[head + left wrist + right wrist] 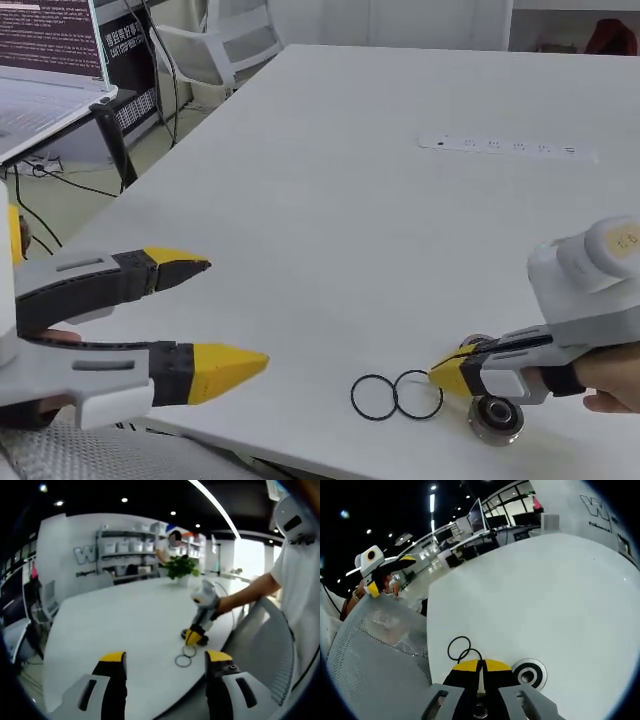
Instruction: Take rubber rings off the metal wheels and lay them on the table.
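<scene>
Two thin black rubber rings lie side by side near the table's front edge, one (373, 397) free and the other (418, 394) with its rim at the tips of my right gripper (440, 378). That gripper is shut, and its jaws seem to pinch this ring (470, 654) down at the tabletop. A metal wheel (495, 417) lies flat just beside those jaws, and it (530, 673) also appears in the right gripper view. A second wheel (478, 342) peeks out behind the gripper. My left gripper (225, 315) hovers open and empty at the left, off the table edge, facing the rings (183, 661).
The white table (350, 200) stretches far back, with a white power strip (508, 148) at the far right. A laptop (40, 90) sits on a side stand at the left, and a white chair (225, 45) stands behind. A mesh chair (375, 650) is close to the front edge.
</scene>
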Demonstrator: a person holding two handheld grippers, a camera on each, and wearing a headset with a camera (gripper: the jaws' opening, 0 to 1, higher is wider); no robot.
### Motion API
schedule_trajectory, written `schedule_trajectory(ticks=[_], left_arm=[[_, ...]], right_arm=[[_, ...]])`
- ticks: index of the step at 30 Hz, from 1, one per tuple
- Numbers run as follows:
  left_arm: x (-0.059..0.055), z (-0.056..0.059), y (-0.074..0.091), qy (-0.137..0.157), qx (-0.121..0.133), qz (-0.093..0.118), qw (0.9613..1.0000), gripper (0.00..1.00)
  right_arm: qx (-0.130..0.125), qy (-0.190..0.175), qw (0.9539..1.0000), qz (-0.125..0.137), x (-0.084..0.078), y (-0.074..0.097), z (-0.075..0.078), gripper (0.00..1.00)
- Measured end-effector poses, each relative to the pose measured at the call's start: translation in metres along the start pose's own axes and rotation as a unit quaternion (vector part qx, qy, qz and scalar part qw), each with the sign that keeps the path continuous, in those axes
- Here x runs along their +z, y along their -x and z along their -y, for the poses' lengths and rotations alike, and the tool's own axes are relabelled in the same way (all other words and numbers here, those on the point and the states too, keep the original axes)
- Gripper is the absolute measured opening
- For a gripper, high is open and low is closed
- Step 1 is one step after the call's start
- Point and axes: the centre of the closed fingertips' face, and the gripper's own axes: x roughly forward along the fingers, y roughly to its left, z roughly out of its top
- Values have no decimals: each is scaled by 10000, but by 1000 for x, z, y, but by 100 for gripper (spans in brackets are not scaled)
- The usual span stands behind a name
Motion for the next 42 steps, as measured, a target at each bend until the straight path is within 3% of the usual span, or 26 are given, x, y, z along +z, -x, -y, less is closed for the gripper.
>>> schedule_trajectory(ticks=[24,34,42], left_arm=[[-2,0,-1,-5,14,-16,10000,63],[0,0,-4,-82,-78,-80,9999,63],[13,-2,-12,-291,-205,-94,9993,63]], right_arm=[[-128,28,9999,6,-1,4,3,1],[-174,-18,9994,305,11,18,6,2],[-432,46,9978,491,17,35,17,3]])
